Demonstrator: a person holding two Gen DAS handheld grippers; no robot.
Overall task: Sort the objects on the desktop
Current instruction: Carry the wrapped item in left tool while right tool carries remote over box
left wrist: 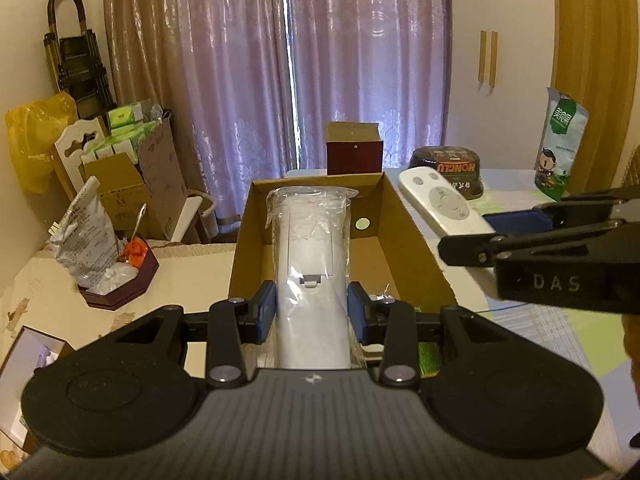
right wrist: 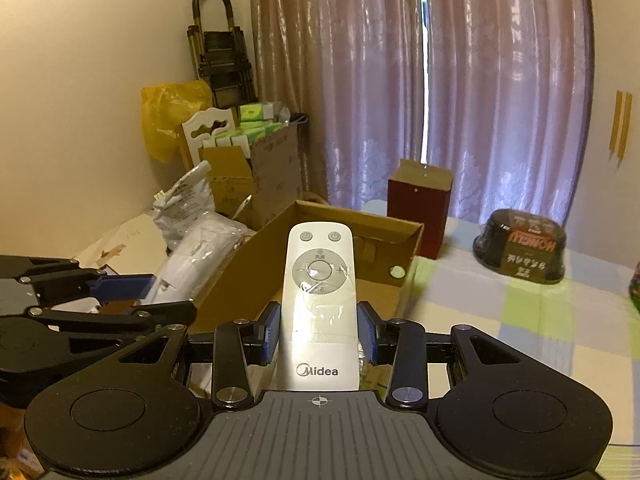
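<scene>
While we look along the left gripper (left wrist: 312, 308), its blue pads (left wrist: 267, 310) press both sides of a white remote wrapped in clear plastic (left wrist: 310, 256), back side up with the battery cover showing. We see this wrapped remote reaching forward over the near wall of the open cardboard box (left wrist: 416, 240), its far end above the box floor; whether it touches the floor we cannot tell. Our right gripper (right wrist: 319, 330) is clamped on a white Midea remote (right wrist: 319, 280), buttons up, held level just to the right of the box, its tip over the box's right wall. From the left wrist view, this gripper enters from the right edge, cut off by the frame, with the Midea remote sticking out toward the box. Behind the box stands a dark red carton (left wrist: 354, 154); to the right of the box, farther back, sits a dark lidded bowl (right wrist: 520, 246) on the checked cloth (right wrist: 520, 312). Near ends of both remotes are hidden under the gripper bodies.
</scene>
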